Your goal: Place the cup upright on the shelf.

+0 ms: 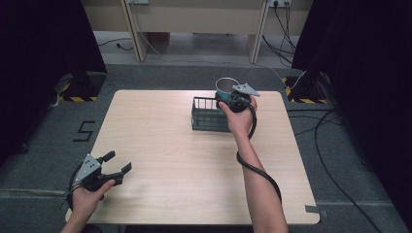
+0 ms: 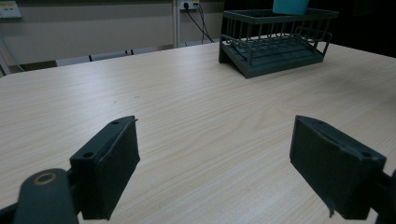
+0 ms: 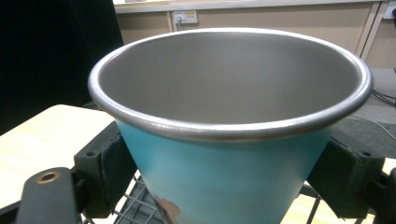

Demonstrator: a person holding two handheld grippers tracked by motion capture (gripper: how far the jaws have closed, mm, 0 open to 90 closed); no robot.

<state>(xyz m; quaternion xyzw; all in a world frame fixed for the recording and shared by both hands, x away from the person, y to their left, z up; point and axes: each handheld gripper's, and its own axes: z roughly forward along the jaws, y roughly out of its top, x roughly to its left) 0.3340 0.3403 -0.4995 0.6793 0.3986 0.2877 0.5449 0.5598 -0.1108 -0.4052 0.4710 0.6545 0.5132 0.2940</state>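
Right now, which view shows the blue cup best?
The right gripper view: the blue cup sits close up, rim and empty inside clear. The high view shows it small behind the hand; the left gripper view catches just its base.

From my remote station, several things stay out of sight. In the right gripper view, the blue cup [image 3: 224, 158] runs off the bottom edge, so its base is cut away, and a small orange mark low on its side is too cropped to make out. The cup hides most of the dark wire rack [image 3: 140, 205] beneath it. In the left gripper view, the cup [image 2: 290, 6] is cut off by the top edge, leaving just a blue sliver above the rack [image 2: 275, 42]. In the high view, my right hand [image 1: 239, 116] covers the right gripper [image 1: 233, 99], hiding its jaws, and part of the rack's [image 1: 206, 114] right end.
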